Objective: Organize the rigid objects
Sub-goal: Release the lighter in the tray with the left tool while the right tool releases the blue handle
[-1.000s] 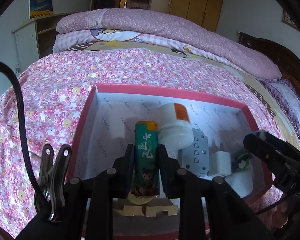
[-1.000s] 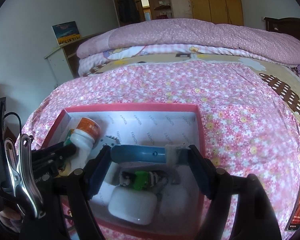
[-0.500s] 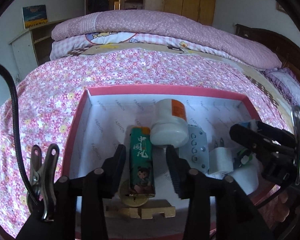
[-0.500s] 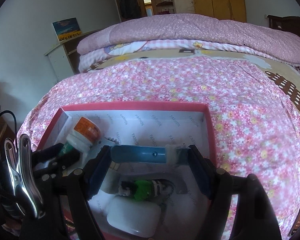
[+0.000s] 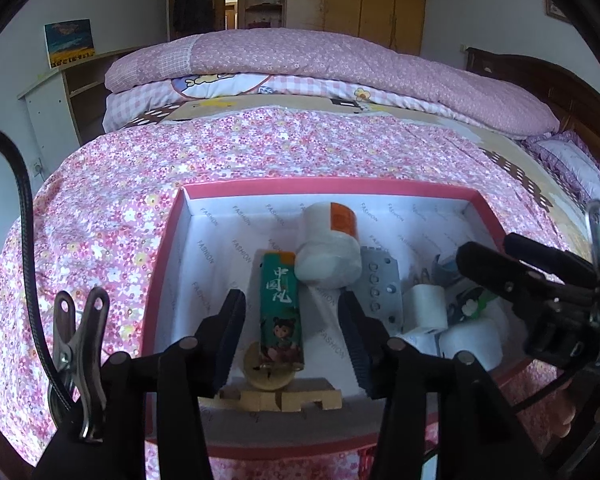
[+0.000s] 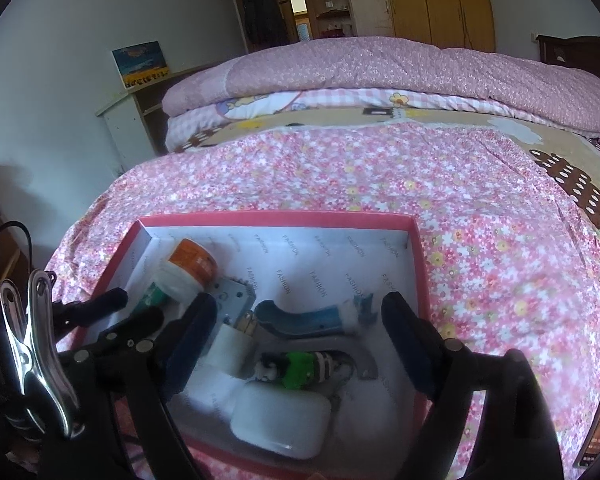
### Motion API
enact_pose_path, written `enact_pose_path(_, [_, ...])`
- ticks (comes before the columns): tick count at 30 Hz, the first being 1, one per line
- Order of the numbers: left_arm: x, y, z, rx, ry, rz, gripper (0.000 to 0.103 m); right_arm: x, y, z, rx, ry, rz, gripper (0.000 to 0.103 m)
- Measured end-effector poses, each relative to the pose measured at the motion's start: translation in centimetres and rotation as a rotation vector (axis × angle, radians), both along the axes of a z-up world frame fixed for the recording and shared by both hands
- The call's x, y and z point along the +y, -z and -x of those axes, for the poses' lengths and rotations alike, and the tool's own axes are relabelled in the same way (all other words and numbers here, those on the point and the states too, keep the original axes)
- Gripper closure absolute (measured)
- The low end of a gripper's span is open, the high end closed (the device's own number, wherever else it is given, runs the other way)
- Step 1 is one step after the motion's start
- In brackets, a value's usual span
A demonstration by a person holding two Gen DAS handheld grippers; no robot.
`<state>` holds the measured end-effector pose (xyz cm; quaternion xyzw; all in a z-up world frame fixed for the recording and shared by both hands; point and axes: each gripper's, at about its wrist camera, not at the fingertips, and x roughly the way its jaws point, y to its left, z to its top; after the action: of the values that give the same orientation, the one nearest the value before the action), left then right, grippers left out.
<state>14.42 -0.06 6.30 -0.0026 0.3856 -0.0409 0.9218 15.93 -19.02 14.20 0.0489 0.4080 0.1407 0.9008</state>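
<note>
Left wrist view shows one pink box (image 5: 168, 240) with a white lining, resting on the flowered bedspread (image 5: 100, 208); everything to be sorted lies inside it. One white bottle (image 5: 330, 248) with an orange label lies on its side mid-box, cap toward the near edge; it looks light, rigid and smooth, so it may roll unless gripped across its body. One green lighter (image 5: 281, 312) lies lengthwise just beside the bottle, its end resting over one coin (image 5: 266, 376) near the near edge. It looks light, stiff and slick, best taken across its flat long sides. The left gripper (image 5: 292, 336) hovers over it with fingers spread, touching nothing. One wooden piece (image 5: 278, 398) lies along the near edge.

Toward the box's right wall, the right gripper (image 6: 296, 340) is spread wide above one blue-handled tool (image 6: 308, 320), holding nothing. Nearby lie one grey perforated plate (image 6: 232, 300), one white plug (image 6: 232, 346), one white case (image 6: 280, 420) and one green-and-black trinket (image 6: 300, 368).
</note>
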Motion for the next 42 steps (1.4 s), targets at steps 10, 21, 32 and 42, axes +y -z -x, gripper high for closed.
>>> enact_pose_path(10, [0.4,-1.1,1.8,-0.007,-0.004,0.010,0.052,-0.8,-0.9,2.3,-0.011,0.004,-0.007,0.017])
enact_pose_path(21, [0.1,-1.5,4.1,0.001,0.009,0.003,0.052,-1.7,-0.6,4.5,0.011,0.022,-0.024,0.017])
enact_pose_path(32, [0.0,-1.6,6.5,0.007,0.019,0.002,0.052,-1.7,-0.1,7.3,0.036,-0.001,-0.031,0.017])
enact_pose_path(42, [-0.2,-1.3,8.6,0.021,0.031,0.003,0.052,-1.2,-0.2,10.0,0.044,-0.030,-0.034,0.017])
